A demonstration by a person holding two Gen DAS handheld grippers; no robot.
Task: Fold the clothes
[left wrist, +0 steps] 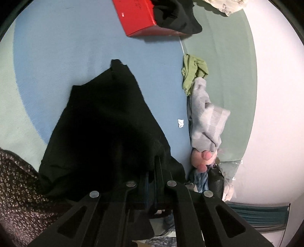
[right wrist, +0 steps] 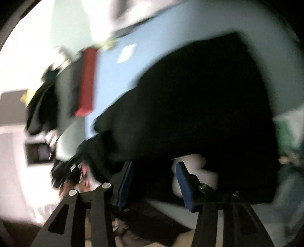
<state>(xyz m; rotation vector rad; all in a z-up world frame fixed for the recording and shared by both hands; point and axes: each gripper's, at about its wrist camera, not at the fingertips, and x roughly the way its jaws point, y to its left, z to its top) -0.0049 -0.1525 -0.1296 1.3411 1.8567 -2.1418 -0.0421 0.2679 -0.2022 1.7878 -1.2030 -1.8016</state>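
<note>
A black garment (left wrist: pixel 106 125) lies spread on the blue sheet (left wrist: pixel 57 57). My left gripper (left wrist: pixel 153 171) is shut on the garment's near edge, and the cloth drapes over its fingers. In the right wrist view, which is blurred by motion, the same black garment (right wrist: pixel 199 106) fills the middle. My right gripper (right wrist: pixel 154 171) is open, its blue pads (right wrist: pixel 125 182) spread wide just before the garment's near edge, with nothing between them.
A red box (left wrist: pixel 136 17) with a dark garment (left wrist: pixel 174 17) on it stands at the far end. A green cloth (left wrist: pixel 193 74) and a grey garment (left wrist: pixel 207 121) lie along the right edge. A speckled fabric (left wrist: pixel 17 190) is at the left.
</note>
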